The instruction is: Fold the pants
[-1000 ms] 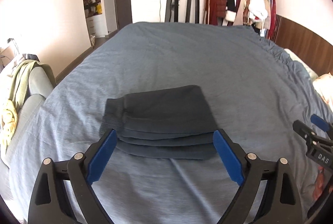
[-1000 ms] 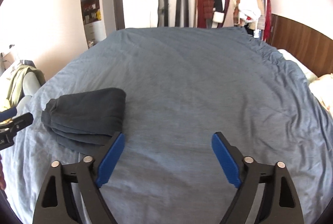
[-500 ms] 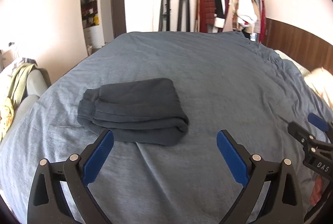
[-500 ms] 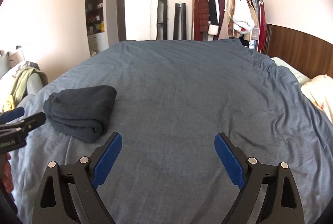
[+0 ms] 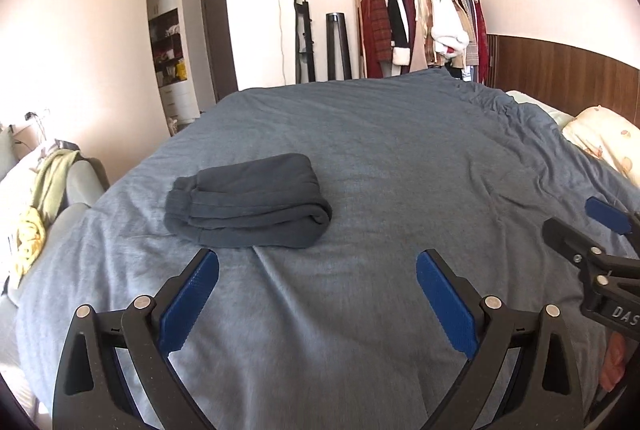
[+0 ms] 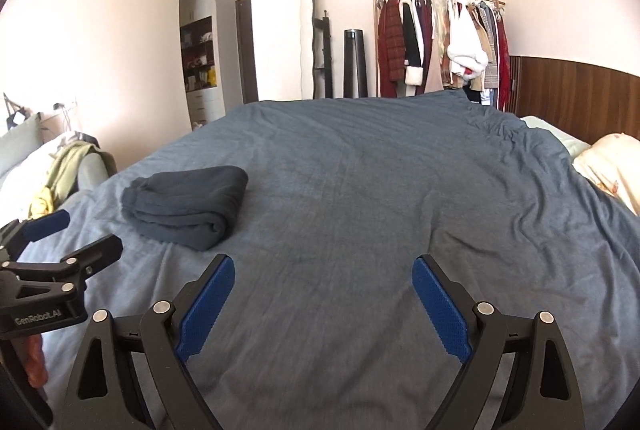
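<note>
The dark grey pants [image 5: 248, 200] lie folded into a compact stack on the blue-grey bed cover [image 5: 400, 158], left of centre. They also show in the right wrist view [image 6: 186, 204]. My left gripper [image 5: 316, 266] is open and empty, held above the cover, nearer than the stack and a little to its right. My right gripper [image 6: 322, 270] is open and empty, further right over bare cover. The right gripper shows at the right edge of the left wrist view [image 5: 584, 234]. The left gripper shows at the left edge of the right wrist view [image 6: 76, 234].
A clothes rack [image 5: 420, 26] stands beyond the far end of the bed. A wooden headboard [image 5: 560, 70] and a pillow [image 5: 604, 142] are at the right. A chair with draped clothes [image 5: 48, 198] stands at the left bedside.
Both grippers have pulled back from the pants and tilted upward. The folded stack now lies farther away and to the left. Both stayed open.
</note>
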Action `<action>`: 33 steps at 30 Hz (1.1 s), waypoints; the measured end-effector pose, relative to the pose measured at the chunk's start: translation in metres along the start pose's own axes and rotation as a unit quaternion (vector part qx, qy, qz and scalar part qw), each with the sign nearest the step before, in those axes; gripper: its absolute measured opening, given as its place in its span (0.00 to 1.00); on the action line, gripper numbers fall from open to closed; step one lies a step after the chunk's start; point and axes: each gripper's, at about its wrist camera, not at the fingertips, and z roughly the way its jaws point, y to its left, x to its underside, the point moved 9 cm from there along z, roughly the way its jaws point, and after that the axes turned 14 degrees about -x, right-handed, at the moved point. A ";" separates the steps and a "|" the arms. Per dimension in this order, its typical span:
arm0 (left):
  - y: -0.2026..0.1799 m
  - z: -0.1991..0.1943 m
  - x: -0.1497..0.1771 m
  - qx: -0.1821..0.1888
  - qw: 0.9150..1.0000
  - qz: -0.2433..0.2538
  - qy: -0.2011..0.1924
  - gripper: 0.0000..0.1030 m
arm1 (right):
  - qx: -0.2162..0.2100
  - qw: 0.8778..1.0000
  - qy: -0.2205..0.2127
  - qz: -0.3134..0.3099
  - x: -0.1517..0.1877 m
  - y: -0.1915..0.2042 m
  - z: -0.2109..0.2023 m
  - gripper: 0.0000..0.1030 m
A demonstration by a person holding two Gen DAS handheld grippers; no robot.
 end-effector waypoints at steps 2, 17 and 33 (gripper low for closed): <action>0.000 -0.014 0.002 0.002 1.000 0.000 -0.007 0.98 | 0.002 1.000 -0.005 -0.004 0.000 0.002 -0.014 0.88; -0.008 -0.077 0.015 0.012 1.000 -0.016 -0.018 0.99 | 0.021 0.999 -0.036 0.003 0.010 -0.004 -0.096 0.88; -0.017 -0.098 0.016 0.011 1.000 -0.013 -0.024 0.99 | 0.011 0.999 -0.038 0.012 0.018 -0.004 -0.115 0.88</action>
